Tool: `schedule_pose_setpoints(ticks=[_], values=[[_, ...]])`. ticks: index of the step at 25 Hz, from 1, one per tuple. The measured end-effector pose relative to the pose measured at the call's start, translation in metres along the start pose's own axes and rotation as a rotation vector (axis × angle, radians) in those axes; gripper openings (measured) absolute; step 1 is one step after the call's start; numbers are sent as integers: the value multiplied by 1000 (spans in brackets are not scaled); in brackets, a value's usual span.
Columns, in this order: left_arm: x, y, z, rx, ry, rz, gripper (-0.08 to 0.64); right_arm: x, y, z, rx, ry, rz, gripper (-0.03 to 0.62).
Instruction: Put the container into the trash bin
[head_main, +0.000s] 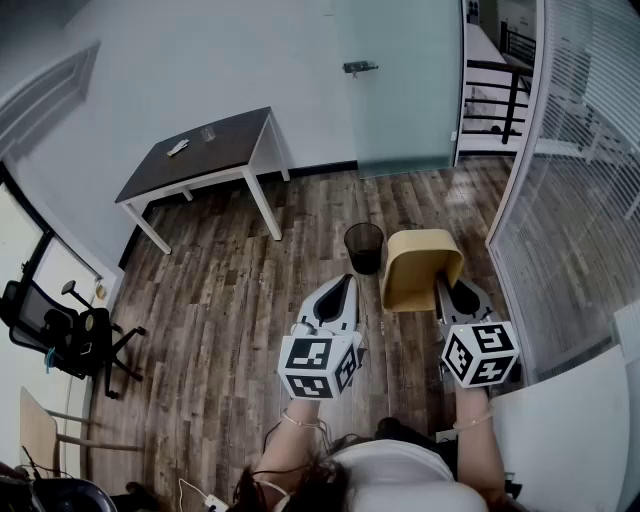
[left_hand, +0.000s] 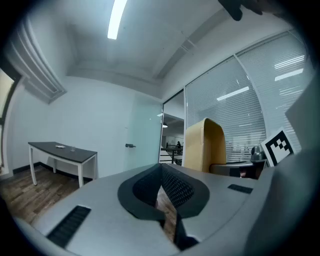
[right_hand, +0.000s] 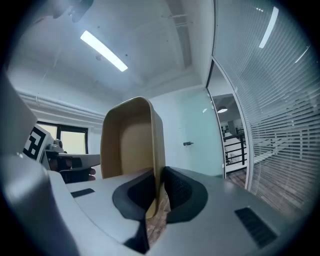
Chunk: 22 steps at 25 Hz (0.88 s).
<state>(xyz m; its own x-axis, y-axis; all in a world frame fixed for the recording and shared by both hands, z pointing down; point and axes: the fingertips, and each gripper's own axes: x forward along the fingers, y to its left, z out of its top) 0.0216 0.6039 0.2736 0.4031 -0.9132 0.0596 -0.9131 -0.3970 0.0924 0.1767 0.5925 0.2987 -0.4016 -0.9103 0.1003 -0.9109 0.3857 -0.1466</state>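
In the head view a tan, open paper container (head_main: 420, 268) is held up on its side over the wood floor. My right gripper (head_main: 443, 287) is shut on its right wall. In the right gripper view that thin wall (right_hand: 156, 150) stands pinched between the two dark pads, and the container's hollow inside (right_hand: 125, 142) faces left. A small black mesh trash bin (head_main: 364, 246) stands on the floor just beyond and left of the container. My left gripper (head_main: 346, 286) hovers level beside it, shut with nothing in it; its pads (left_hand: 172, 187) meet at the tips. From there the container (left_hand: 202, 145) shows at the right.
A dark-topped table with white legs (head_main: 205, 150) stands at the back left by the wall. A black office chair (head_main: 60, 330) is at the far left. A frosted glass door (head_main: 400, 80) lies ahead, and a glass partition with blinds (head_main: 570, 200) runs along the right.
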Motion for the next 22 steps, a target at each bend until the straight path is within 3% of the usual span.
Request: schedule_pose_setpoints(ticks=[16, 22], values=[[41, -7, -11, 3, 3, 21, 18, 15, -37, 8, 78, -140, 47, 34], [72, -16, -12, 24, 10, 30, 18, 32, -67, 11, 92, -150, 61, 34]])
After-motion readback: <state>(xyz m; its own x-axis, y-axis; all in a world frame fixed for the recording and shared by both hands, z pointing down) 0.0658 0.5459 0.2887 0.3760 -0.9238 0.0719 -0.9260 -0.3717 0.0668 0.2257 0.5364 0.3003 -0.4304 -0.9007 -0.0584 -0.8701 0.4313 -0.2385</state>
